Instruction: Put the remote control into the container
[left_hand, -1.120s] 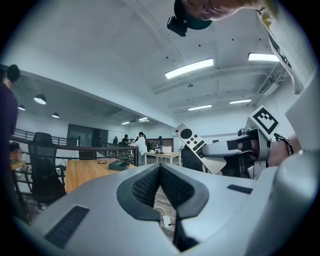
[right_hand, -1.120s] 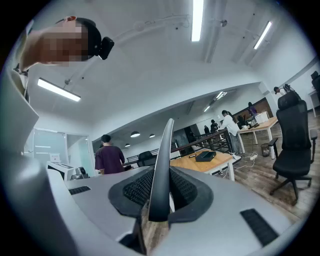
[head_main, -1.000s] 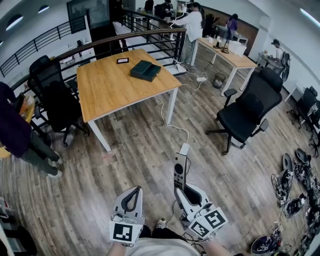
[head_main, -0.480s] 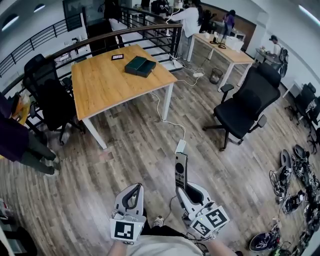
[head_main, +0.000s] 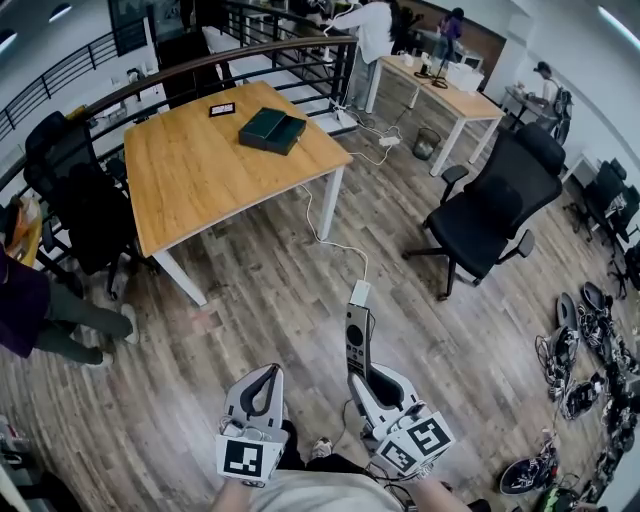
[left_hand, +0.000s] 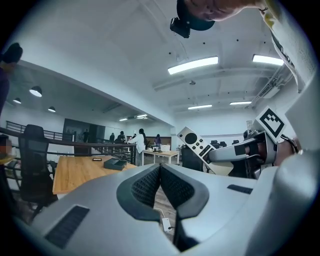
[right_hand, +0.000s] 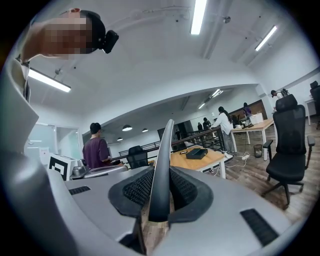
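A grey remote control (head_main: 357, 338) sticks up out of my right gripper (head_main: 361, 374), which is shut on its lower end. In the right gripper view the remote (right_hand: 162, 160) shows edge-on between the pads. The container, a dark green box (head_main: 271, 130), lies on the far part of a wooden table (head_main: 190, 175), well ahead of both grippers. My left gripper (head_main: 256, 392) hangs beside the right one, shut with nothing in it. In the left gripper view its pads (left_hand: 150, 184) meet, and the remote (left_hand: 196, 144) and the box (left_hand: 115, 163) also show.
A black office chair (head_main: 492, 215) stands right of the table, more black chairs (head_main: 78, 190) to its left. A white cable and power strip (head_main: 358, 292) lie on the wood floor ahead. A person's legs (head_main: 45, 310) are at far left; gear (head_main: 590, 350) is piled at right.
The table with the box has shifted left and a little nearer in the head view. The remote stays upright in the right gripper; the left gripper keeps its place.
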